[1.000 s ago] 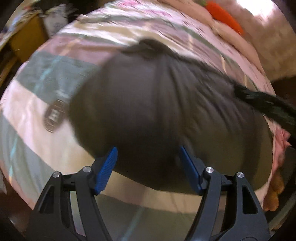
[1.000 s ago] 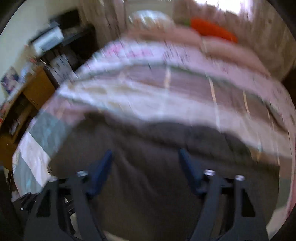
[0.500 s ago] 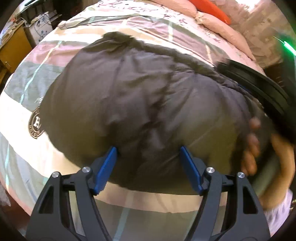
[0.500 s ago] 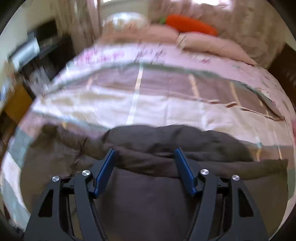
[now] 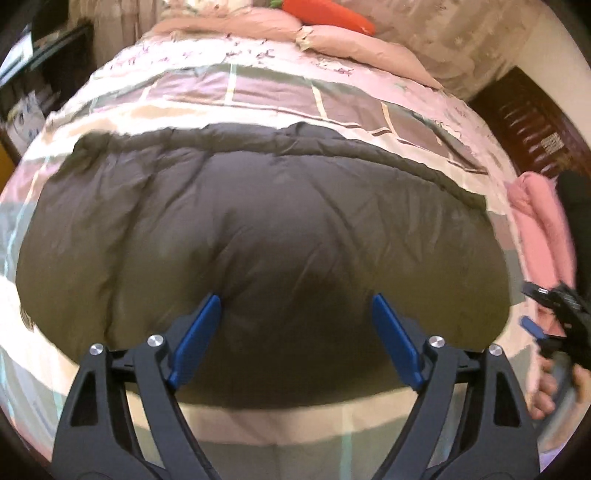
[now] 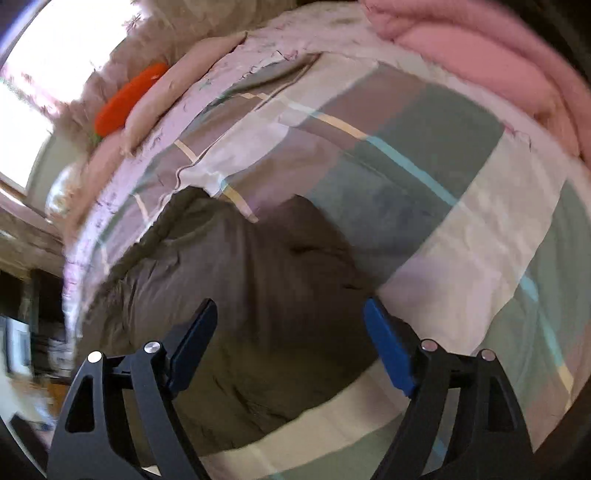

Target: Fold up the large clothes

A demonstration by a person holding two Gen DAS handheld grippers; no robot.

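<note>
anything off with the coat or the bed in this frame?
Nothing stands out. The dark padded coat lies folded into a puffy bundle on the patchwork quilt, a folded pink blanket beside it at the bed's edge. Both tools, left and right, are opening with nothing gripped.

There is one dark grey padded garment [image 5: 258, 229] on one patchwork bedspread [image 5: 258, 92], with two pink pillows [image 5: 354, 44], one orange carrot-shaped cushion [image 5: 325, 14], one folded pink blanket [image 5: 539, 221] and two blue-padded grippers, left [image 5: 295, 332] and right [image 6: 290, 339].
</note>
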